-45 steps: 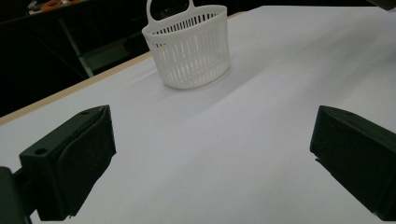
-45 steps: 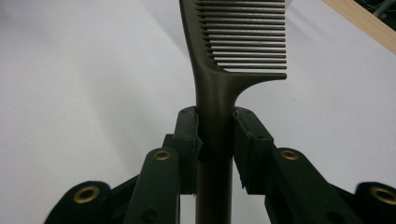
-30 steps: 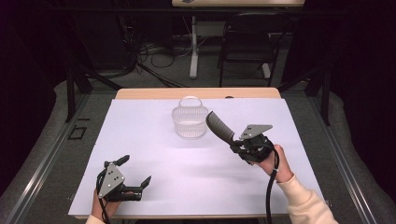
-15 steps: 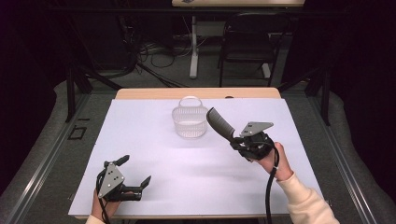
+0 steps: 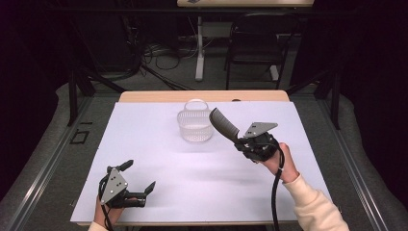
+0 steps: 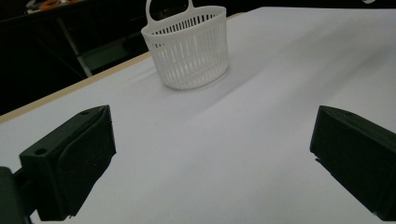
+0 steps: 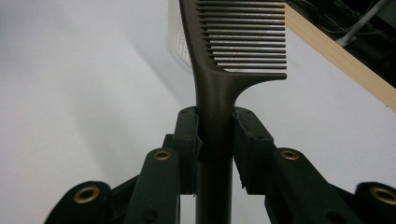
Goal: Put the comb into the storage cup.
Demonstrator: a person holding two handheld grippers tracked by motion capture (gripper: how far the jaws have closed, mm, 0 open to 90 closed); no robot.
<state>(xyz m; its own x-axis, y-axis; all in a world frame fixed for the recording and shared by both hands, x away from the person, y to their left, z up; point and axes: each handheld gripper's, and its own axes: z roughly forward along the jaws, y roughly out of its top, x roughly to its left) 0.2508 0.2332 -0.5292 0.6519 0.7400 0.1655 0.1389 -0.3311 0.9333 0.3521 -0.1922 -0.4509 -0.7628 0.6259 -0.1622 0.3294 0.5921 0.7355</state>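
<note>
**Comb clamped, its tip out of frame**

In my right gripper view the comb (image 7: pixel 219 70) runs off the top edge, so I cannot see its tip, and it hides most of the basket (image 7: pixel 180 42) behind it. The comb is dark brown, with a slim handle and fine straight teeth. My right gripper (image 5: pixel 239 141) has its jaws clamped on the handle, comb pointing to 10 o'clock, above the tabletop (image 5: pixel 202 178), beside the white basket (image 5: pixel 195 126). My left gripper (image 5: pixel 137 177) rests at 7 o'clock, jaws apart, holding nothing.
</note>
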